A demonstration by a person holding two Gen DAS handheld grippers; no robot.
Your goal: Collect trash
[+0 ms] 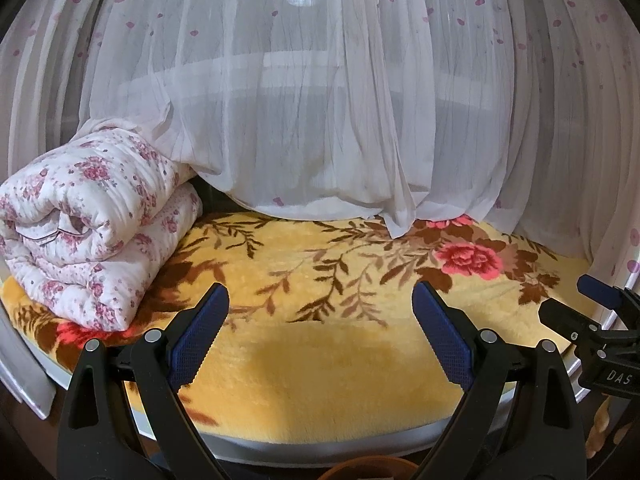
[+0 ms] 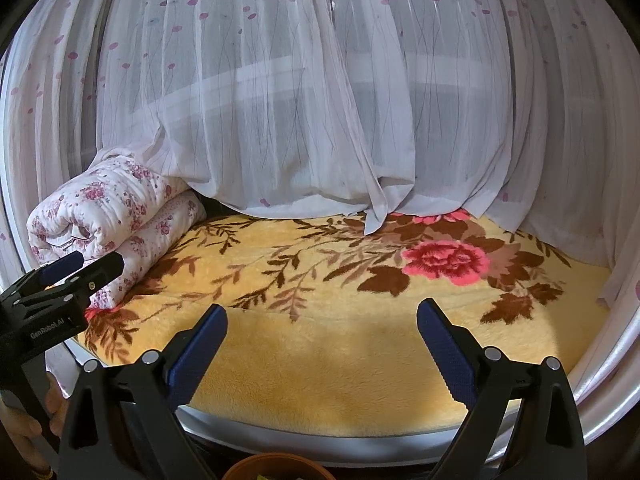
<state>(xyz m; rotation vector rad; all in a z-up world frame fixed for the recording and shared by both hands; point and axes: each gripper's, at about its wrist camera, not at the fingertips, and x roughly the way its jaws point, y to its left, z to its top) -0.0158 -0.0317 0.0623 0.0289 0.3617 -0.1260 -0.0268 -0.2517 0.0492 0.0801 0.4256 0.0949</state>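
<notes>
No trash shows on the yellow floral blanket (image 1: pixel 320 360) that covers the window seat; the blanket also fills the right wrist view (image 2: pixel 320 360). My left gripper (image 1: pixel 320 300) is open and empty above the blanket's front part. My right gripper (image 2: pixel 322 312) is open and empty above the same blanket. The right gripper also shows at the right edge of the left wrist view (image 1: pixel 600 304), and the left gripper at the left edge of the right wrist view (image 2: pixel 80 268). A brown round container rim (image 2: pixel 272 466) peeks in at the bottom, also in the left wrist view (image 1: pixel 360 472).
A folded white quilt with pink flowers (image 1: pixel 88 232) lies at the left end of the seat, also in the right wrist view (image 2: pixel 116 220). A sheer white curtain with pink dots (image 1: pixel 320 100) hangs along the back and sides, its hem resting on the blanket.
</notes>
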